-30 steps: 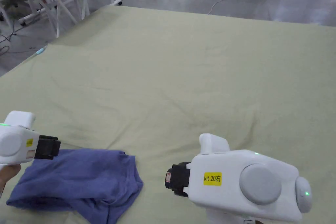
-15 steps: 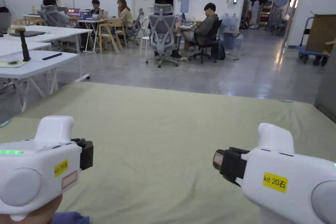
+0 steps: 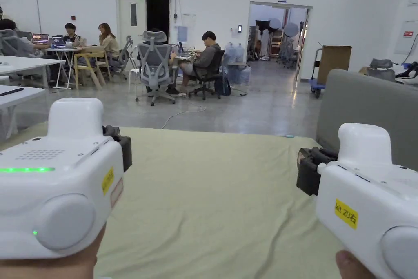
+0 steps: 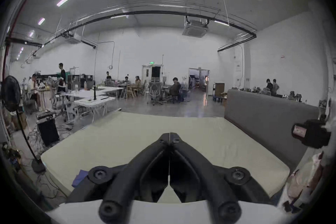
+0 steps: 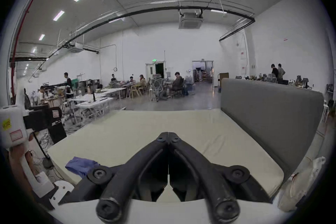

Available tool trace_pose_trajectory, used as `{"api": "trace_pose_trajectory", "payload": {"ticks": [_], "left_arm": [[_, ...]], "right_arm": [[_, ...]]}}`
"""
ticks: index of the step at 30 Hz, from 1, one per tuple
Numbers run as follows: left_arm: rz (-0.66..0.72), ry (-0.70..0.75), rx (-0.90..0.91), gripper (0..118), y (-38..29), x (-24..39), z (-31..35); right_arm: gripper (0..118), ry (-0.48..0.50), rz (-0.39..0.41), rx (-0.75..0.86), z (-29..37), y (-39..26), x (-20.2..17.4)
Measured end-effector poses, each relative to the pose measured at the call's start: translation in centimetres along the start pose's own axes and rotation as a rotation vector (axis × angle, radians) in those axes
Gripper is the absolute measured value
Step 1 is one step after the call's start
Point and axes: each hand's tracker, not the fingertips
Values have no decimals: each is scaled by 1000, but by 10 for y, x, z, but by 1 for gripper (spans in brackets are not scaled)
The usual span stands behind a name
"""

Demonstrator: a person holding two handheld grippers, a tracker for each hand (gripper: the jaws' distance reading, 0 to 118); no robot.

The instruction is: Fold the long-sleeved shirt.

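From my head view, both grippers hover over the pale green mattress (image 3: pixel 212 194). Left gripper (image 4: pixel 169 134): jaws closed, empty. Right gripper (image 5: pixel 168 134): likewise, blue shirt (image 5: pixel 81 164) bunched near-left; soft, light, I'd pinch its hem.

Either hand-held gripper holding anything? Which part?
Nothing held. Left hand-held gripper and right hand-held gripper are shut empty; the blue shirt lies on the bed's near edge.
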Motion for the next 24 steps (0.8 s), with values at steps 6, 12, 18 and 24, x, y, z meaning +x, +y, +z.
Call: {"api": "trace_pose_trajectory", "payload": {"ticks": [6, 12, 18, 24], "left_arm": [[3, -35, 31, 0, 8, 16, 21], [-69, 28, 106, 115, 19, 21, 34], [-33, 22, 165, 118, 32, 14, 53], [-68, 38, 145, 118, 43, 11, 55]], "right_arm": [[0, 1, 7, 59, 23, 7, 8], [115, 14, -64, 246, 30, 25, 8], [118, -34, -79, 108, 40, 32, -6], [118, -9, -56, 95, 41, 30, -12]]}}
